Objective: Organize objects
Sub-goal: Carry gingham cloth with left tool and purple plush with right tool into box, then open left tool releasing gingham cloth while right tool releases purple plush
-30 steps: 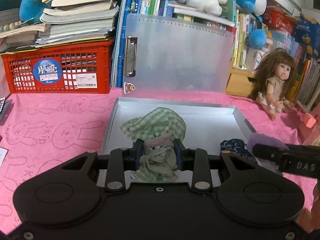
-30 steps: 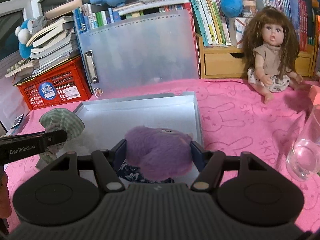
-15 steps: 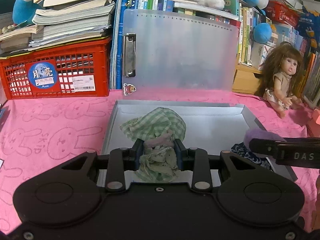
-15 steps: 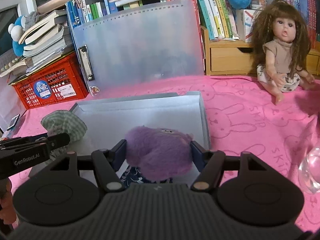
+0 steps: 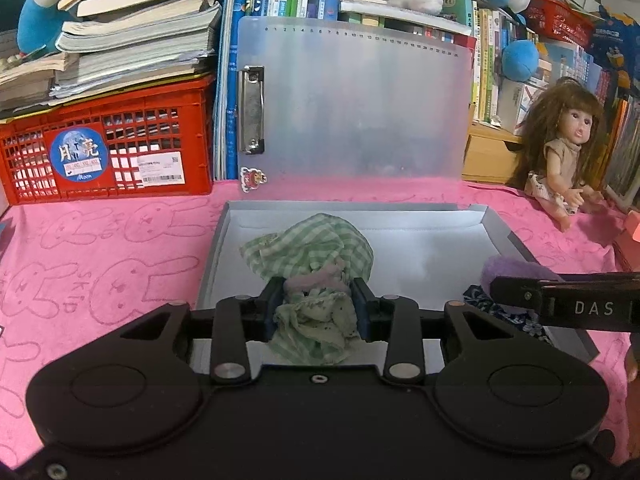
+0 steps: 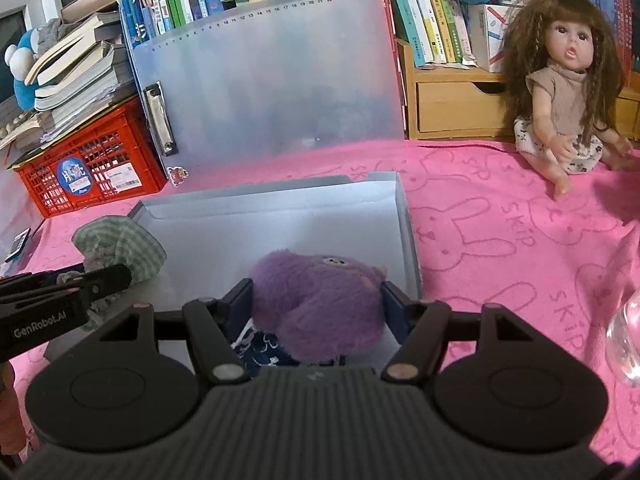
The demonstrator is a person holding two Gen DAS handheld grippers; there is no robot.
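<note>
An open grey box (image 5: 496, 224) lies on the pink cloth, its frosted lid (image 5: 360, 104) standing upright behind. My left gripper (image 5: 314, 312) is shut on a bundle of green checked cloth (image 5: 312, 248) over the box's near left part. My right gripper (image 6: 318, 300) is shut on a purple plush toy (image 6: 320, 300) over the box's near right part (image 6: 408, 240), with dark blue patterned fabric (image 6: 260, 346) under it. Each gripper shows at the edge of the other's view, the checked cloth (image 6: 120, 244) at left in the right wrist view.
A doll (image 6: 568, 92) sits at the right by a wooden drawer unit (image 6: 452, 108). A red crate (image 5: 112, 148) with stacked books stands at the back left. Books and plush toys fill the shelf behind. A clear glass (image 6: 624, 340) stands at the far right.
Both grippers have moved forward toward the box, still holding their loads. The lid and doll look nearer now.
</note>
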